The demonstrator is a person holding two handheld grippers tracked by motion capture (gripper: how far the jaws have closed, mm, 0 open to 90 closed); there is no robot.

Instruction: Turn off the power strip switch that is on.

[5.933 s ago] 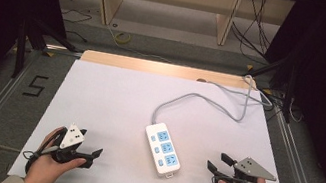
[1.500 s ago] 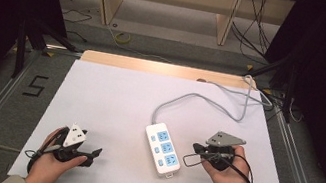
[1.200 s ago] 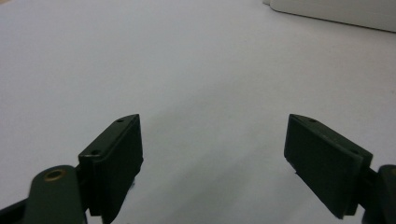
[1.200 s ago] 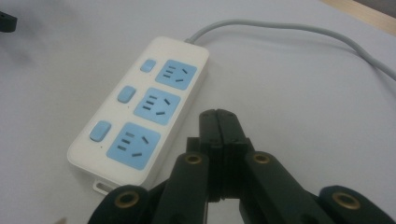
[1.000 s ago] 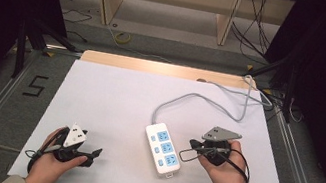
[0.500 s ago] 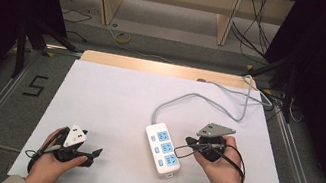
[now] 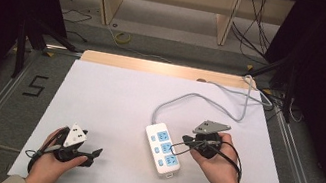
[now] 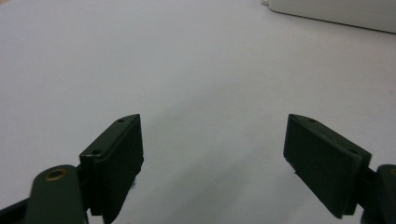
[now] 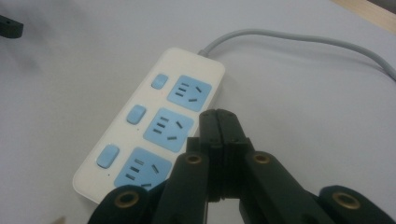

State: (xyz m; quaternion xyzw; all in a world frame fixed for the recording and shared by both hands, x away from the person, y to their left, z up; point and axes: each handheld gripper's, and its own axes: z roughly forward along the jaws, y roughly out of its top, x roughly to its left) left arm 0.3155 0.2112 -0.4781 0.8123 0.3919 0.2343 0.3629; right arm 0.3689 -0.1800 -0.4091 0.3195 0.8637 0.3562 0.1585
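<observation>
Power strip [image 7: 163,147] beside closed right hand-held gripper [image 7: 180,148]

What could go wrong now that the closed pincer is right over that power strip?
The shut right gripper hovers between the sockets and the blue switches, so it could press the wrong one. The power strip lies loose on the table; a sideways push may slide it, and nothing steadies it: the left gripper stays apart.

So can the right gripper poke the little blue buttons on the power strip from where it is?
Probably yes. The right gripper hangs just over the power strip with its jaws shut into one narrow tip, and nothing lies between that tip and the blue buttons. They sit on the strip's far side, a short reach across the sockets.
</observation>
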